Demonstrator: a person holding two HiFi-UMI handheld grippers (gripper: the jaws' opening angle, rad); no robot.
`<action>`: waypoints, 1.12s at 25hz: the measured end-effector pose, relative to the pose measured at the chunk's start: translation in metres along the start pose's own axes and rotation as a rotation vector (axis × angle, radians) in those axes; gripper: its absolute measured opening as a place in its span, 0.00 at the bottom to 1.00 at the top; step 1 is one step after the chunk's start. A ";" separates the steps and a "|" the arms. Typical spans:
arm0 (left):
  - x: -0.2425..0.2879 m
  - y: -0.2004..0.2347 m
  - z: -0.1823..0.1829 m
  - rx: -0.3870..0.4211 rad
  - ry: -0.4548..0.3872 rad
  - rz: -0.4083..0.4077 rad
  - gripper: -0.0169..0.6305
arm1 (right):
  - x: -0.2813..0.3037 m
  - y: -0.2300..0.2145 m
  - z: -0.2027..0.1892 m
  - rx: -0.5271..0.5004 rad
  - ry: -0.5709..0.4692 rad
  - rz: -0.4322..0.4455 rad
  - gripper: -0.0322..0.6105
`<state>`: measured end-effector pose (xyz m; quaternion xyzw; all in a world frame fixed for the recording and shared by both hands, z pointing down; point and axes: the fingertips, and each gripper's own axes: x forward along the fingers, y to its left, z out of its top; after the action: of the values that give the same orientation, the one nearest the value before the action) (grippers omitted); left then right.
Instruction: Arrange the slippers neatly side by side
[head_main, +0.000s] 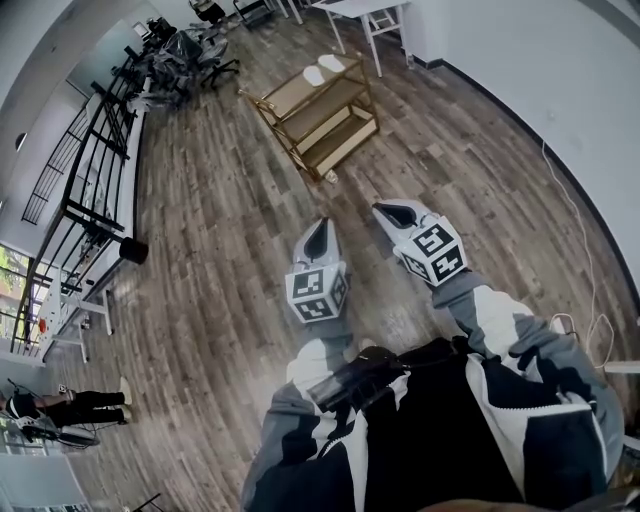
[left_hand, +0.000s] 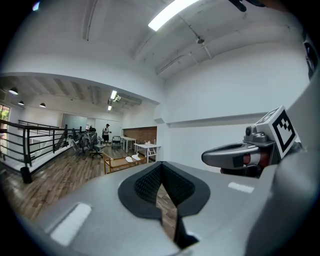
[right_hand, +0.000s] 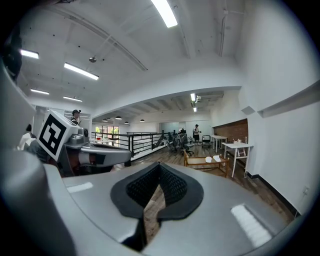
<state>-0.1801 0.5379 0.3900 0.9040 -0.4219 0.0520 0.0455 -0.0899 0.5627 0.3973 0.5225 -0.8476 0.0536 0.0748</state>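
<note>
In front of the person, the left gripper and the right gripper are held side by side, each clenched shut on nothing. Well ahead across the wooden floor, two white slippers are seen lying atop a low wooden rack. Neither has been reached, so the arranging is judged entirely undone.

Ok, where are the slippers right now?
Both white slippers lie on the top shelf of the wooden rack, upper middle of the head view, just short of the white table.
</note>
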 end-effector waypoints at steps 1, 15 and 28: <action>0.007 0.003 0.000 0.000 0.001 -0.002 0.04 | 0.006 -0.004 0.000 0.000 -0.001 -0.001 0.06; 0.132 0.099 0.014 0.000 0.007 -0.091 0.04 | 0.135 -0.078 0.020 0.012 0.012 -0.101 0.06; 0.233 0.195 0.025 -0.014 0.006 -0.180 0.04 | 0.246 -0.131 0.029 0.030 0.040 -0.203 0.06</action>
<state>-0.1796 0.2334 0.4030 0.9377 -0.3394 0.0475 0.0575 -0.0837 0.2825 0.4150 0.6057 -0.7877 0.0688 0.0890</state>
